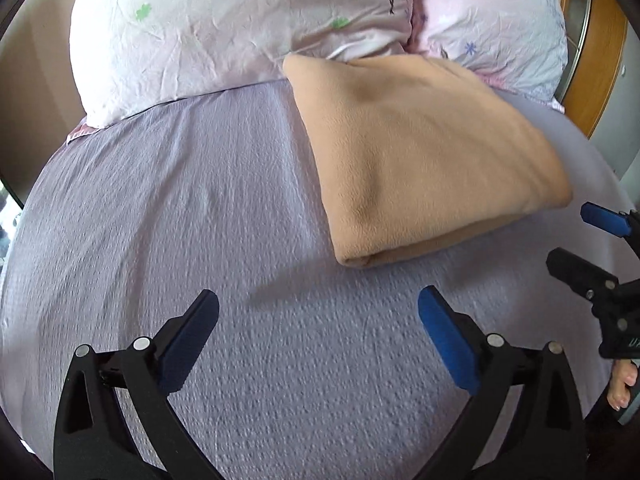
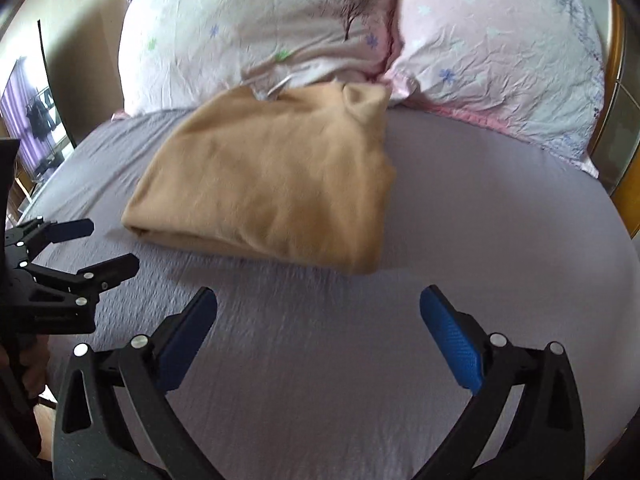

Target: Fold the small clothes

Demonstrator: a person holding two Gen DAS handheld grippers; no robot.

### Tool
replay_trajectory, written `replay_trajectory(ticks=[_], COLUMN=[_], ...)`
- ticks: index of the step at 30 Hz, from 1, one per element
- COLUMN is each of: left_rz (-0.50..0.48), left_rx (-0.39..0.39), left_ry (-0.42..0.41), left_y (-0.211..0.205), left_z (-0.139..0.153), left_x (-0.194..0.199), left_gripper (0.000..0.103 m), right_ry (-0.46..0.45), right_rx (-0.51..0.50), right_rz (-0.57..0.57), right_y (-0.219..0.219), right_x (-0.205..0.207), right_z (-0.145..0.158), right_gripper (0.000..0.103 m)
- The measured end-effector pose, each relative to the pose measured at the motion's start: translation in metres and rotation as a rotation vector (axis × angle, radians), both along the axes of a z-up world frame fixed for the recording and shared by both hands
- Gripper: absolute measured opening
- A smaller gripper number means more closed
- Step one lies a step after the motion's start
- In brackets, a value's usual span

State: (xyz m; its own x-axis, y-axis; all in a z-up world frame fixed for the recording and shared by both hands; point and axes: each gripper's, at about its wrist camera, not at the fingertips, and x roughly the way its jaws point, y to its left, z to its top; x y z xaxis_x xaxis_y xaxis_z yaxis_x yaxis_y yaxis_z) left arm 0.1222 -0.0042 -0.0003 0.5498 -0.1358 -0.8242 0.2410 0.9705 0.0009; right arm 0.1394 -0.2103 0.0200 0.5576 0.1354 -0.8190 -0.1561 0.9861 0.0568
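Note:
A tan fleece garment (image 1: 424,152) lies folded into a thick rectangle on the lilac bed sheet (image 1: 224,208), its far end against the pillows. It also shows in the right wrist view (image 2: 272,184). My left gripper (image 1: 318,320) is open and empty, hovering over bare sheet short of the garment's near left corner. My right gripper (image 2: 318,316) is open and empty, just short of the garment's near edge. Each gripper shows at the side of the other's view, the right one (image 1: 580,236) and the left one (image 2: 100,248), both with jaws apart.
Two pink-white flowered pillows (image 1: 224,24) (image 2: 496,56) lie across the head of the bed. A wooden bed frame (image 1: 600,60) runs along the right side. The bed sheet (image 2: 480,208) spreads around the garment. A room with a window shows far left (image 2: 28,120).

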Motion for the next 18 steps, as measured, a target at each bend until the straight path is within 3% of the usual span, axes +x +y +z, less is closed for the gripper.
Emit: replay_trajectory(ticks=[8, 18], left_rz=[-0.006, -0.010], left_rx=[0.010, 0.008], left_ry=[0.016, 0.016], left_y=[-0.005, -0.005], left_z=[-0.005, -0.004], left_x=[0.000, 0.000], left_gripper=[0.102, 0.102], right_ry=[0.096, 0.093], right_rx=[-0.061, -0.046], right_rz=[-0.017, -0.029], right_y=[0.012, 0.010], right_x=[0.005, 0.002], right_z=[-0.019, -0.021], right_gripper=[0.101, 0.101])
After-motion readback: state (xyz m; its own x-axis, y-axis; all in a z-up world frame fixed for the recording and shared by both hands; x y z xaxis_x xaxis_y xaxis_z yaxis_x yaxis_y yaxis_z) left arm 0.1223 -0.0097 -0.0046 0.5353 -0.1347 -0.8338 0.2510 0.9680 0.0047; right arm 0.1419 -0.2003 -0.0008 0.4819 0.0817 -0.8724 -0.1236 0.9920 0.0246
